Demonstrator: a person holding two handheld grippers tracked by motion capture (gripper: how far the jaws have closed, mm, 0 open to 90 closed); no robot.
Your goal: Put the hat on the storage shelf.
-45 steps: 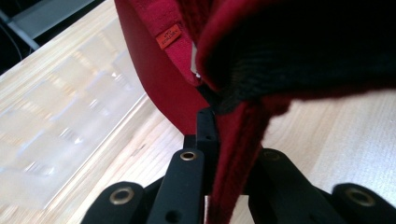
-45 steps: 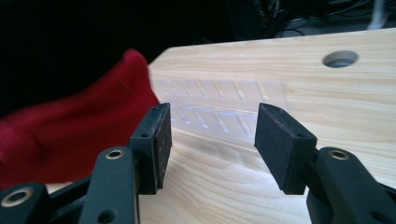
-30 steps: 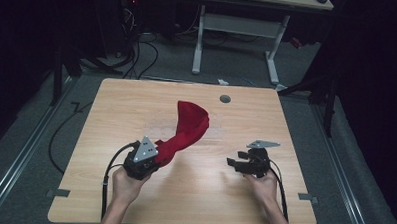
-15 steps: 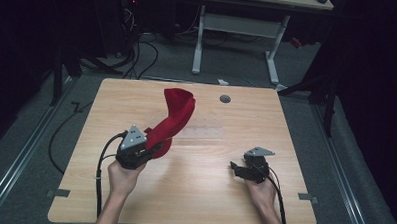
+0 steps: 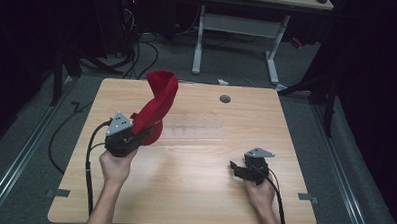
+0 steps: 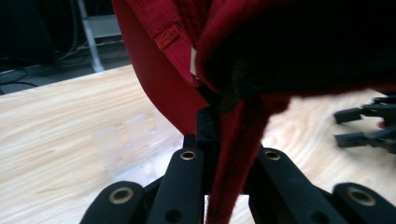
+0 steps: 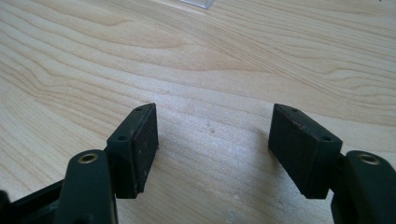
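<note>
**Cloth up in the air, one gripper on it, the other empty**

Cloth (image 5: 156, 105) is red and sits left of centre in the high view, lifted off the table (image 5: 193, 192) by the left gripper (image 5: 135, 135), which is clamped tight on its lower end. The rest stands up and curls over toward the upper part of the frame. In the left gripper view the fabric (image 6: 233, 163) runs right between the closed jaws, a small tag (image 6: 167, 36) showing upper left.

The right gripper (image 7: 212, 149) is at the lower right of the high view, jaws spread wide and just been opening, nothing between them but bare wood.

My read: this is a lift-and-shake-out step, maybe ahead of a fold or a spread. Next move probably needs the right one to come across and catch a free edge, which is tricky since the cloth is bunched.

Not much in the way: a clear plastic strip (image 5: 193, 127) lies mid-table just beside the cloth, and a grommet (image 5: 225, 99) sits toward the top.
</note>
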